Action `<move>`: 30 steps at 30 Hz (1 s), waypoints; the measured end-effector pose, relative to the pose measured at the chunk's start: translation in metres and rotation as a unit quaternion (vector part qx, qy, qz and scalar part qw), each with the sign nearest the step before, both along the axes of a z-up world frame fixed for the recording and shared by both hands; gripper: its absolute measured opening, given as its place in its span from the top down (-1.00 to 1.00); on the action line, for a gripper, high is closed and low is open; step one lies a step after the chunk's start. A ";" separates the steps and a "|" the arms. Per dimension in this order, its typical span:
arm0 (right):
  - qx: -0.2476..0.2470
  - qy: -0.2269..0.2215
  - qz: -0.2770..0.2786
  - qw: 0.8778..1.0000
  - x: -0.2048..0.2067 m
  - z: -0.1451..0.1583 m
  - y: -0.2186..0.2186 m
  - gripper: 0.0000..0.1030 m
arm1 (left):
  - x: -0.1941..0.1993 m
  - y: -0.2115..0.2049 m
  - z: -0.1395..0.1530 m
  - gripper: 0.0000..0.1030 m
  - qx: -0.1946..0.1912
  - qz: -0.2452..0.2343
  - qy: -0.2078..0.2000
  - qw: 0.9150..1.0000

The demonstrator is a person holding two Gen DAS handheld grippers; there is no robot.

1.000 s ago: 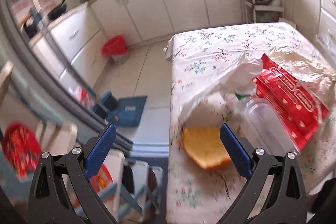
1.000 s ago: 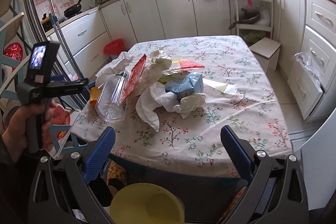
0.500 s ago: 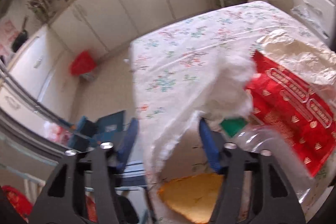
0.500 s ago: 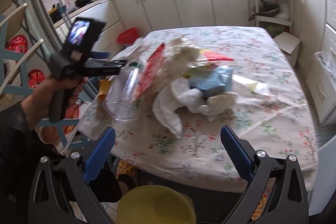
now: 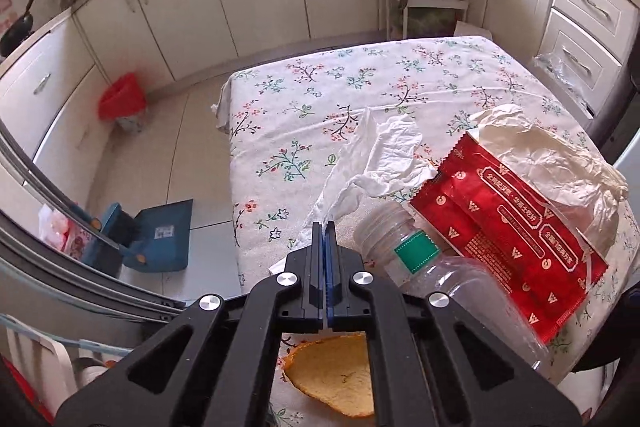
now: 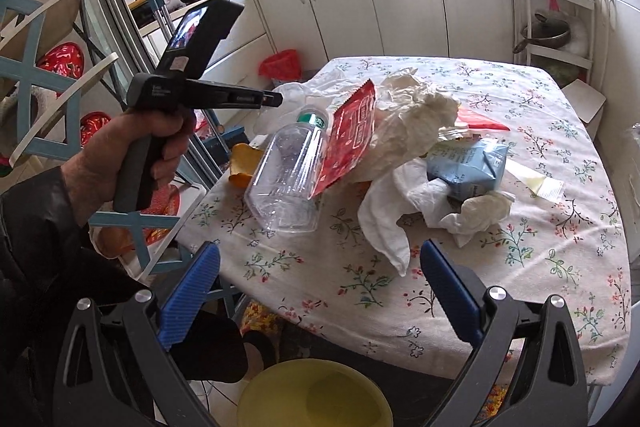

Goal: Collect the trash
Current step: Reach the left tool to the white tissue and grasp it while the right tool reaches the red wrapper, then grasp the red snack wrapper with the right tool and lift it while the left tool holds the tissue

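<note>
We saw the trash heaped at the near left part of the surface (image 6: 520, 259), which wore a white cloth with small flowers. A clear, crushed plastic bottle (image 6: 292, 179) with a green label band lay on its side, its open neck toward the far edge. A glossy red wrapper (image 6: 352, 135) leaned on it, touching a crumpled cream paper (image 6: 416, 115). A thin white tissue (image 5: 384, 163) sprawled just beyond the bottle, and orange peel (image 5: 336, 379) lay at the near edge. A blue pouch (image 6: 468, 167) and more white tissue sat to the right.

The left tongs (image 5: 325, 231) were closed, their blue pads pressed together at the tissue's trailing corner; we could not tell whether they pinched it. The right tongs (image 6: 316, 291) stood wide open, holding nothing, above a yellow bin (image 6: 312, 395).
</note>
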State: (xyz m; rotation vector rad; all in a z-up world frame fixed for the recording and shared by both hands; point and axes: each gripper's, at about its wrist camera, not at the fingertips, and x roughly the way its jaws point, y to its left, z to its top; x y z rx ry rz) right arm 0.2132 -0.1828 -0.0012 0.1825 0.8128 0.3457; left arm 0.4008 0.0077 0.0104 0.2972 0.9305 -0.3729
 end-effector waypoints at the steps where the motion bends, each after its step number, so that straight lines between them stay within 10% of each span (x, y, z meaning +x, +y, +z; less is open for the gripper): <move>1: -0.001 -0.007 0.000 1.000 0.002 0.003 0.001 -0.86 | 0.000 -0.002 0.000 0.98 0.007 -0.002 -0.002 1.000; 5: 0.014 -0.045 0.017 0.999 0.016 0.027 0.004 -0.86 | 0.008 -0.008 -0.004 0.04 0.051 0.001 -0.017 0.999; 11: 0.062 -0.034 0.048 0.996 0.074 0.038 0.005 -0.81 | 0.027 -0.008 -0.016 -0.05 0.050 0.009 -0.003 0.999; 13: 0.074 0.004 0.040 0.996 0.094 0.028 0.003 -0.47 | 0.035 -0.006 -0.025 -0.04 0.035 0.017 0.020 0.999; 18: 0.084 0.058 0.008 0.995 0.110 0.000 -0.008 -0.41 | 0.041 -0.001 -0.036 0.94 0.005 0.033 0.065 0.997; 26: 0.110 0.082 0.013 0.990 0.124 -0.008 -0.004 0.17 | 0.039 0.000 -0.014 0.98 -0.029 0.037 0.044 0.998; 28: 0.115 0.084 0.019 0.990 0.124 -0.008 -0.003 0.76 | 0.038 0.001 -0.012 0.99 -0.031 0.035 0.042 0.998; 30: 0.116 0.078 0.019 0.990 0.123 -0.007 -0.004 0.87 | 0.038 0.002 -0.009 0.99 -0.035 0.035 0.040 0.998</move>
